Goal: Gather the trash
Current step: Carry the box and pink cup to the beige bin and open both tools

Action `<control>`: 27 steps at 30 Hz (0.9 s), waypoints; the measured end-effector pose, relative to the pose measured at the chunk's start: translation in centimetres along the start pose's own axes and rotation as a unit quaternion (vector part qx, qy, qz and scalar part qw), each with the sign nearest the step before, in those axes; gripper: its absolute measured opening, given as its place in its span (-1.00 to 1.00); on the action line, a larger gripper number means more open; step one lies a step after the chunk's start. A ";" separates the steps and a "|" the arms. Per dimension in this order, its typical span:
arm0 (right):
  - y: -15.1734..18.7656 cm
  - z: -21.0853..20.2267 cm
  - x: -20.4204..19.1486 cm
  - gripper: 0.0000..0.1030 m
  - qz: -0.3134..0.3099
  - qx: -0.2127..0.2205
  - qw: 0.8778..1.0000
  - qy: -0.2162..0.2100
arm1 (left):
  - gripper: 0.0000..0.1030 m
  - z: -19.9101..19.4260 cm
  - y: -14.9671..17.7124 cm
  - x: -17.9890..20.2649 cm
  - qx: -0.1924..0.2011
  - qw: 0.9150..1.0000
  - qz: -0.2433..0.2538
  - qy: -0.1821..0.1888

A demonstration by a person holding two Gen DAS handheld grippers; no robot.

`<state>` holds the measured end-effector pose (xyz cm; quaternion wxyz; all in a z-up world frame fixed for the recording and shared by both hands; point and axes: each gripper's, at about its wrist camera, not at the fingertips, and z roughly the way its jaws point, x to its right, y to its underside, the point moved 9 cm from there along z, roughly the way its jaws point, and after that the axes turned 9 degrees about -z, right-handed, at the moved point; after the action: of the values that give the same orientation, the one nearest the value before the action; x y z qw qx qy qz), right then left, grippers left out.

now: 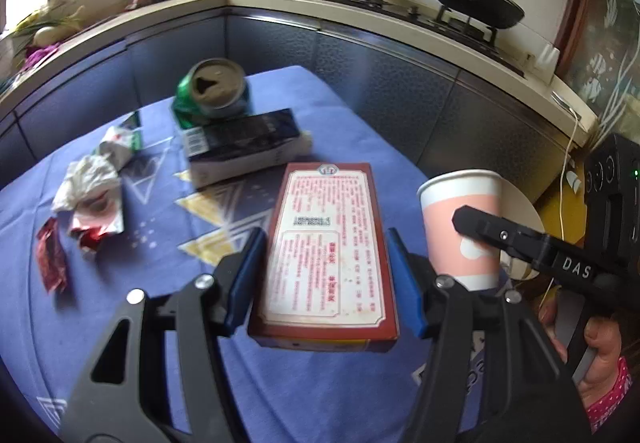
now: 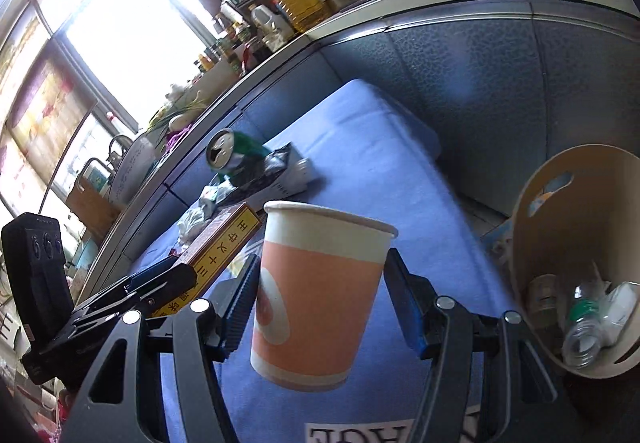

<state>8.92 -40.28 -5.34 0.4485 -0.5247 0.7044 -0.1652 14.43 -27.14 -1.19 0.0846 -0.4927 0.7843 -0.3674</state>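
The left tongs [image 1: 324, 279] are clamped on a red box [image 1: 326, 243], lifted above the blue tabletop [image 1: 248, 383]. To their right, the right tongs [image 2: 320, 303] are clamped on a pink paper cup [image 2: 320, 291], also in the air. The bin [image 2: 576, 255] stands at the far right, off the tabletop's edge, with bottles already inside.

The cup is thin and could crumple or slip if squeezed unevenly; the box is held only by its near end, so it may tilt and drop. With both tongs close together, they could knock each other on the way to the bin.

Still on the tabletop to the left: a red wrapper [image 1: 52, 255], crumpled paper [image 1: 92, 195], a dark box [image 1: 244, 147] and a crushed green can [image 1: 214, 91] resting against it.
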 end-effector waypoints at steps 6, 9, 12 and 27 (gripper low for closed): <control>-0.9 -3.5 7.7 0.19 0.037 0.032 0.997 0.054 | 0.13 3.8 -0.9 8.6 -0.022 0.997 0.060 0.045; -0.6 -5.1 11.5 0.20 0.056 0.041 0.994 0.086 | 0.13 5.9 -0.8 12.2 -0.040 0.994 0.079 0.068; 0.0 -6.5 14.7 0.21 0.061 0.043 0.990 0.119 | 0.13 7.9 -0.4 15.4 -0.060 0.990 0.093 0.087; 2.6 -6.6 20.6 0.44 0.089 0.034 0.982 0.165 | 0.36 14.4 3.2 21.2 -0.130 0.982 0.108 0.083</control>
<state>1.06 -59.11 -13.07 0.3567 -0.4099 0.8067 -0.2324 8.68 -51.21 -8.77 -0.0061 -0.3795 0.8784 -0.2906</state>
